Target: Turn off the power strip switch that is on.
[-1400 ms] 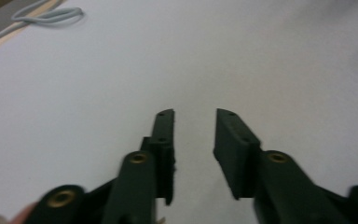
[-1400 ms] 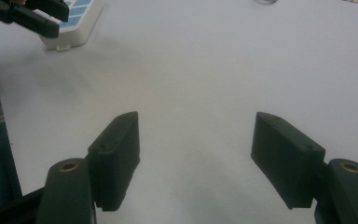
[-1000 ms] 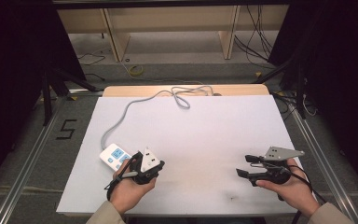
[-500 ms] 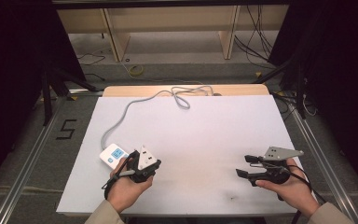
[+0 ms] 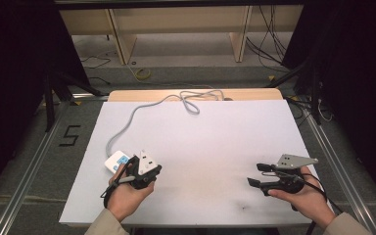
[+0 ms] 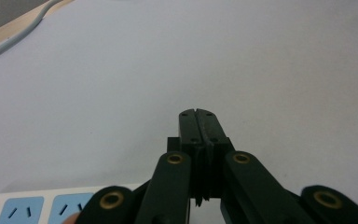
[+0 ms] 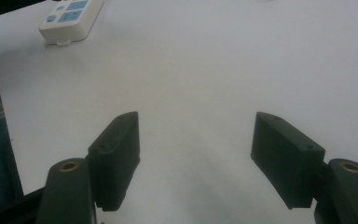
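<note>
We are holding our left gripper [image 5: 144, 171], jaws pressed together, just beside the power strip [image 5: 116, 161] (its long axis trailing the cord [image 5: 127, 120]); our right gripper [image 5: 260, 175], jaws wide, is sitting well apart.
</note>
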A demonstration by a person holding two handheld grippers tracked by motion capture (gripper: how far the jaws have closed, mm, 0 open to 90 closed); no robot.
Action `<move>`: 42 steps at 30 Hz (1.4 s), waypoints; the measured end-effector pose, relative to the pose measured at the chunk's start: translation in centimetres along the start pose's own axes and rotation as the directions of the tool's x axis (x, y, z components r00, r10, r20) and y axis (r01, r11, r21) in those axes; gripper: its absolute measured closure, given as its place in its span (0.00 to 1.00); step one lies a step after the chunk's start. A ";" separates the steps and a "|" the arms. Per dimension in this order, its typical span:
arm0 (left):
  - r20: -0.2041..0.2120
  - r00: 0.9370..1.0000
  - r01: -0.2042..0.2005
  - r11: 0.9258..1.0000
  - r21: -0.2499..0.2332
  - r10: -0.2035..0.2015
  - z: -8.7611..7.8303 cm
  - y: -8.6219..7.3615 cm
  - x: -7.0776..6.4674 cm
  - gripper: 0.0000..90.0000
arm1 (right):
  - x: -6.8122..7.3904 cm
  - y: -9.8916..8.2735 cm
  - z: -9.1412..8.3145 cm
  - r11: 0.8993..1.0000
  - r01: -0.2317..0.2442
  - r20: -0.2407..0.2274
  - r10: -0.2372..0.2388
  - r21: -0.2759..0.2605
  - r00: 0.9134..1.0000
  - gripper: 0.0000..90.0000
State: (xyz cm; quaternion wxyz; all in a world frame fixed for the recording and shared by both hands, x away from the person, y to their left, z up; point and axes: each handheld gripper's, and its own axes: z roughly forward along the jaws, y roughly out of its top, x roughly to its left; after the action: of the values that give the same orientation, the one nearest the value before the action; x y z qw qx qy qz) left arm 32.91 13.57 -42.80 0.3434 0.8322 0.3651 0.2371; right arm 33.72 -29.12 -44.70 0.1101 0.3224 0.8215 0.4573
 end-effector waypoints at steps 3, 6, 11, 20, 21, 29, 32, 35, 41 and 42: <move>-0.008 1.000 0.013 1.000 0.000 -0.013 -0.1 -0.1 0.3 1.00 | 0.0 0.0 0.0 1.000 0.000 0.000 0.000 0.002 1.000 0.36; -0.012 1.000 0.017 1.000 0.004 -0.017 -0.1 -0.2 0.5 1.00 | 0.0 0.0 0.0 1.000 0.004 -0.001 -0.004 0.001 1.000 0.36; -0.024 1.000 0.020 1.000 0.013 -0.019 -0.3 -0.3 0.7 1.00 | 0.0 0.0 0.0 1.000 0.004 -0.001 -0.004 0.003 1.000 0.36; -0.042 0.999 0.032 0.999 0.027 -0.030 -0.5 -0.6 1.2 1.00 | 0.0 0.0 0.0 1.000 0.001 -0.003 -0.001 0.003 1.000 0.36; -0.042 0.999 0.033 0.999 0.029 -0.032 -0.5 -0.6 1.2 1.00 | 0.0 0.0 0.1 1.000 0.001 -0.003 -0.001 0.004 1.000 0.36; -0.052 0.998 0.045 0.998 0.038 -0.043 -0.5 -0.7 1.5 1.00 | 0.0 0.0 0.1 1.000 -0.001 -0.001 0.001 0.004 1.000 0.36; -0.057 0.997 0.044 0.998 0.044 -0.042 -0.6 -0.8 1.6 1.00 | 0.0 0.0 0.1 1.000 0.000 -0.001 0.000 0.005 1.000 0.36; -0.060 0.997 0.051 0.998 0.045 -0.048 -0.6 -0.9 1.8 1.00 | 0.0 0.0 0.1 1.000 0.002 -0.001 -0.002 0.004 1.000 0.36; -0.069 0.996 0.065 0.997 0.052 -0.061 -0.7 -1.1 2.4 1.00 | 0.0 -0.1 0.0 1.000 0.000 0.002 0.000 0.010 1.000 0.36; -0.069 0.996 0.065 0.997 0.052 -0.061 -0.7 -1.1 2.4 1.00 | 0.1 -0.1 0.0 1.000 -0.002 0.002 0.002 0.013 1.000 0.36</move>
State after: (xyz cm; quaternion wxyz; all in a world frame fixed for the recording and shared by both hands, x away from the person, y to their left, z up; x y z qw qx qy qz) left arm 33.40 16.24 -42.83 0.3155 0.8209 0.4087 0.2439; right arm 33.66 -29.10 -44.75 0.1083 0.3246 0.8240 0.4516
